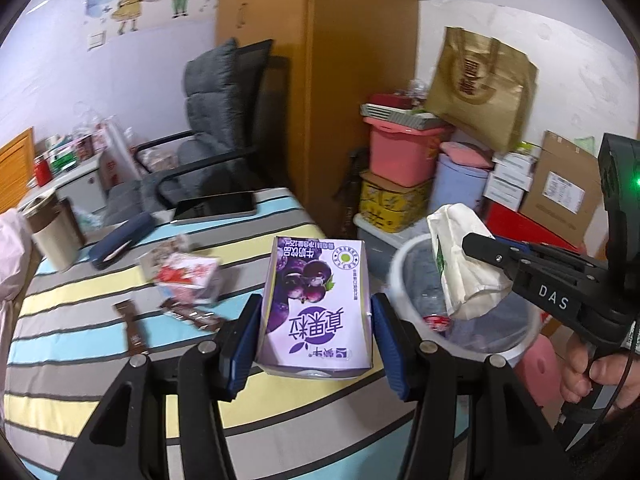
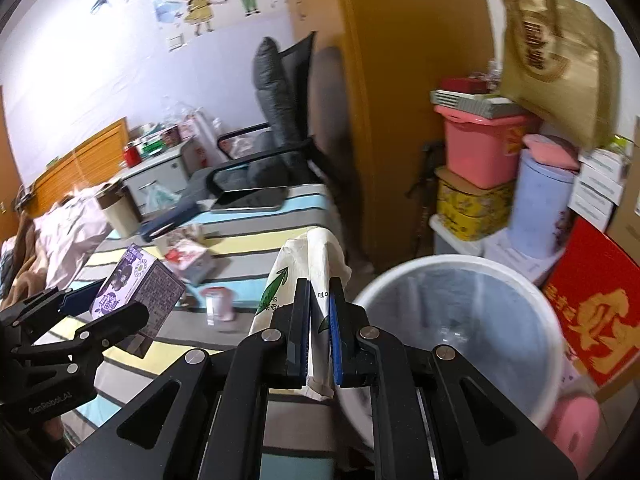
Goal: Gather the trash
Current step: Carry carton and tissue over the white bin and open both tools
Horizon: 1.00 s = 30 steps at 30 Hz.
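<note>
Left wrist: left gripper [image 1: 316, 316] clamps purple carton [image 1: 316, 300]; right gripper [image 1: 486, 258] pinches tissue pack [image 1: 460, 264].

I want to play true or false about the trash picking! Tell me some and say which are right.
1. The left tongs hold a purple milk carton. True.
2. The right tongs are empty. False: they pinch a white tissue pack.
3. The trash bin lies tipped over on the bed. False: it stands upright beside the striped bed.
4. A tablet lies on the bed. True.
5. The chair is bright red. False: it is grey and black.
</note>
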Motion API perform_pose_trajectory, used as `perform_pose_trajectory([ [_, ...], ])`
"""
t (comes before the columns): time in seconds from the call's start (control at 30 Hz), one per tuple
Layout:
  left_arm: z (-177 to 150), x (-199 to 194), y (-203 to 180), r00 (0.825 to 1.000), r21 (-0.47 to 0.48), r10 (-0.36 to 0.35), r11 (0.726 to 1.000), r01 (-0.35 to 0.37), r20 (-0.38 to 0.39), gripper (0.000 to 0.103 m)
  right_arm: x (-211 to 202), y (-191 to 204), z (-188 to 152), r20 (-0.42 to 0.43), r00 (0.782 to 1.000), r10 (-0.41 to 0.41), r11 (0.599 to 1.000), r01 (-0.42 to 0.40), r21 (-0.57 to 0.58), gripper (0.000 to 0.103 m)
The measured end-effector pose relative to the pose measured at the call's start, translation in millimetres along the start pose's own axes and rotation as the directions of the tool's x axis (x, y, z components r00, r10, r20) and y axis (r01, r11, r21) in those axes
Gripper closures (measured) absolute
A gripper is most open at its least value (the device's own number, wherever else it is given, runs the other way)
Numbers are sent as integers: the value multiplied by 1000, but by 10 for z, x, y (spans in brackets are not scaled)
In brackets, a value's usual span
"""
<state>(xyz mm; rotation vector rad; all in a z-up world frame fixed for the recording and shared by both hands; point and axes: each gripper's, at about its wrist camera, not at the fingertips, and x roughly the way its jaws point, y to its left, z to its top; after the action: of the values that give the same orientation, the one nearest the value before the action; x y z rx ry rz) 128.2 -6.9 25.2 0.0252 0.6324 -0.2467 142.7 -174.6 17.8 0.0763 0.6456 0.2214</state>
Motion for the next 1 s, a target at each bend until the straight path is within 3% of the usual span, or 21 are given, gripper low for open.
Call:
perform_pose_trajectory([
  [0.5,138,436,-810,984,66,-171,982,174,-57,47,-163,-735,-199,-44,987,-154,984,157,87,92],
  [0.7,116,658,-995,977,74,-185,978,193,-101,47,-69,-897,-276,-96,974,-207,973,215,82,92],
  [1.0,84,839,-1103,970,78,-197,975,209,-141,47,50,-1042,-340,-146,964,-224,967,238,89,91],
])
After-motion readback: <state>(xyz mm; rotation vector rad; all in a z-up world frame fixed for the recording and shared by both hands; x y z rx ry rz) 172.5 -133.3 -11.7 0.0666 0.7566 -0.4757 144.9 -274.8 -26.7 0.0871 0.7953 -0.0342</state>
